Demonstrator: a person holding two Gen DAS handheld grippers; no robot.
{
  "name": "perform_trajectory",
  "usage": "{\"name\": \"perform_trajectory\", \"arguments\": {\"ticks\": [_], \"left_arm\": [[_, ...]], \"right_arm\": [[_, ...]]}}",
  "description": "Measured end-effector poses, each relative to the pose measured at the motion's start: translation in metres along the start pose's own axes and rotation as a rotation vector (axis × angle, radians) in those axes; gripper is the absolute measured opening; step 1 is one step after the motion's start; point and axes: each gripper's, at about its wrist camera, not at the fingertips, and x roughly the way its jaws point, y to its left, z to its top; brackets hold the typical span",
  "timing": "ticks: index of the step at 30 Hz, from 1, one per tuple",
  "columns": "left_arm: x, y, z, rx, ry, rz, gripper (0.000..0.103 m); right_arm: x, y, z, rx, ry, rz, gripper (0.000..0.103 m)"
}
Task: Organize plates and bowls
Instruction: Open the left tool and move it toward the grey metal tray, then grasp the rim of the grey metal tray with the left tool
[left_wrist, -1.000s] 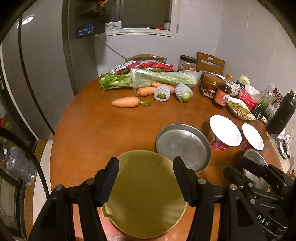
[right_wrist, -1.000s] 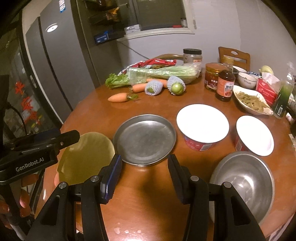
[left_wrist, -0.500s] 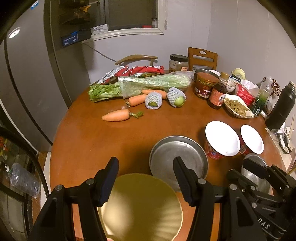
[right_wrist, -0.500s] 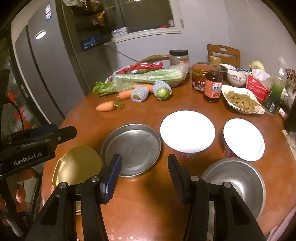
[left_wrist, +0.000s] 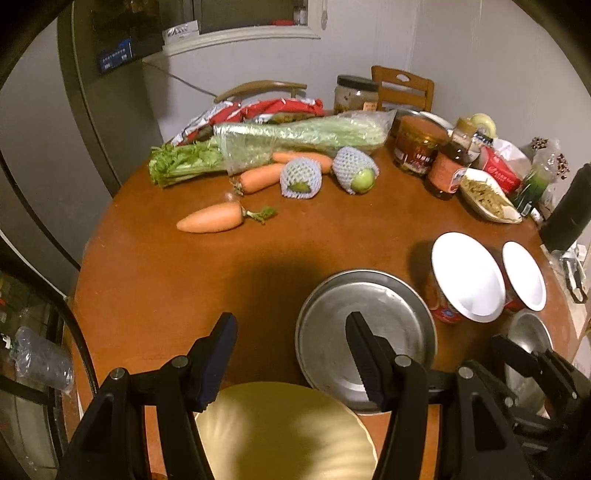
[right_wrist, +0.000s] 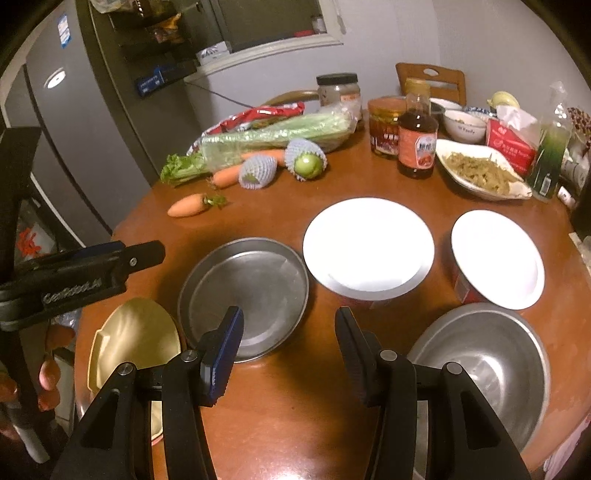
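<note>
A yellow plate (left_wrist: 284, 432) lies at the table's near left edge, below my open, empty left gripper (left_wrist: 291, 354); it also shows in the right wrist view (right_wrist: 136, 339). A flat steel plate (left_wrist: 369, 332) sits right of it, also in the right wrist view (right_wrist: 247, 291). A steel bowl (right_wrist: 484, 373) sits at the near right. My right gripper (right_wrist: 288, 354) is open and empty above the table between steel plate and bowl. Two white plates (right_wrist: 369, 243) (right_wrist: 496, 258) rest on red cups.
Carrots (left_wrist: 210, 221), celery (left_wrist: 288, 144), netted fruit (left_wrist: 354, 173), jars and a sauce bottle (right_wrist: 417, 144), a dish of food (right_wrist: 480, 173) and a black flask (left_wrist: 569, 210) crowd the far and right sides. A fridge (right_wrist: 74, 122) stands left of the table.
Both grippers have risen and pulled back from the table. The yellow plate now sits lower in the left view and the steel plate lies between the left fingers' line of sight.
</note>
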Motion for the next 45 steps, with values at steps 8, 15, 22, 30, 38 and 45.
{"name": "perform_trajectory", "arguments": {"ticks": [8, 15, 22, 30, 38, 45], "left_arm": [[0.032, -0.005, 0.003, 0.025, 0.068, -0.012, 0.061], [0.055, -0.012, 0.001, 0.046, 0.118, -0.015, 0.061], [0.066, -0.015, 0.002, 0.052, 0.147, -0.033, 0.054], [0.076, -0.015, -0.001, 0.057, 0.172, -0.047, 0.044], [0.08, -0.014, -0.003, 0.053, 0.184, -0.067, 0.037], [0.078, -0.013, -0.005, 0.058, 0.177, -0.07, 0.032]], "right_arm": [[0.023, 0.002, -0.001, 0.007, 0.05, -0.001, 0.053], [0.037, -0.003, -0.001, 0.017, 0.086, -0.01, 0.053], [0.049, -0.003, -0.001, 0.017, 0.108, -0.02, 0.053], [0.057, -0.001, -0.002, -0.001, 0.112, -0.035, 0.052], [0.063, 0.003, 0.0, -0.022, 0.118, -0.04, 0.044], [0.073, 0.008, -0.002, -0.035, 0.135, -0.024, 0.034]]}}
